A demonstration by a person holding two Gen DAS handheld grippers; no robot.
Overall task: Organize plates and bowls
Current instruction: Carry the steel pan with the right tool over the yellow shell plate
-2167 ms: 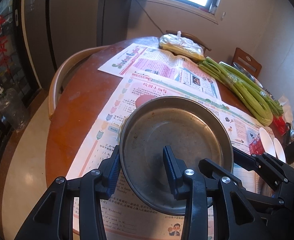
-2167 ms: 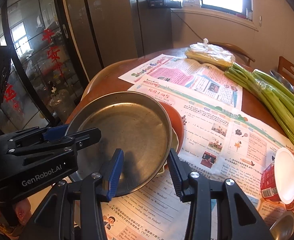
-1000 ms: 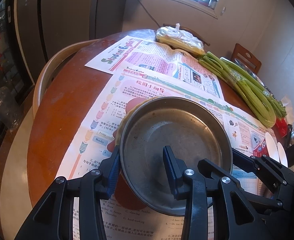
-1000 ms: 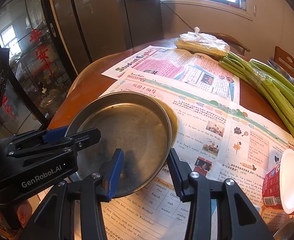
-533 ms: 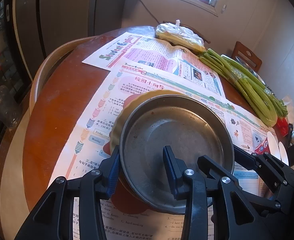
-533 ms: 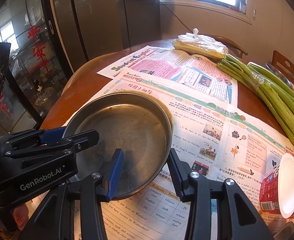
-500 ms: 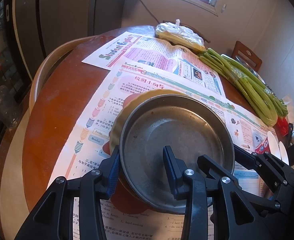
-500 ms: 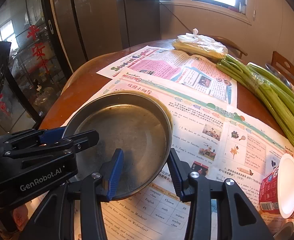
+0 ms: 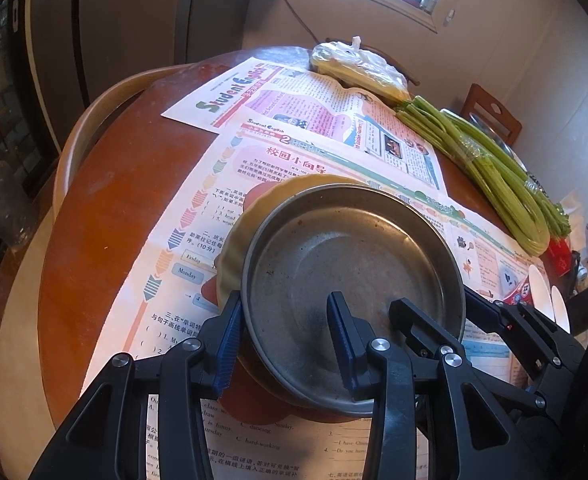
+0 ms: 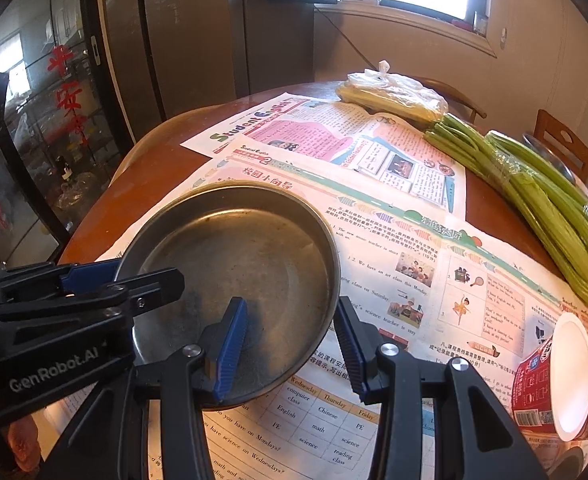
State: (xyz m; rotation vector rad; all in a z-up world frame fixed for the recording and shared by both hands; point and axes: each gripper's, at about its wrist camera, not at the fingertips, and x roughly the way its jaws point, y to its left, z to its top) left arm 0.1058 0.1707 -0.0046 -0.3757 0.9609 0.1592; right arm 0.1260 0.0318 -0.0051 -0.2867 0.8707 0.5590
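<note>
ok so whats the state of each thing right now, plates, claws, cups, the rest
metal plate: held at its near rim by both claws, over the yellow plate
yellow plate: under the metal plate, mostly hidden
left claw: straddling the metal plate's rim
right claw: straddling the same rim
red cups: lying on their sides
green stalks: bundled, lying flat
plastic bag: tied shut

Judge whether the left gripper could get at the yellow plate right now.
Probably not. The left gripper has its jaws astride the rim of the metal pan, which sits over the yellow plate and leaves only its far-left edge showing. The pan would have to be cleared first.
</note>
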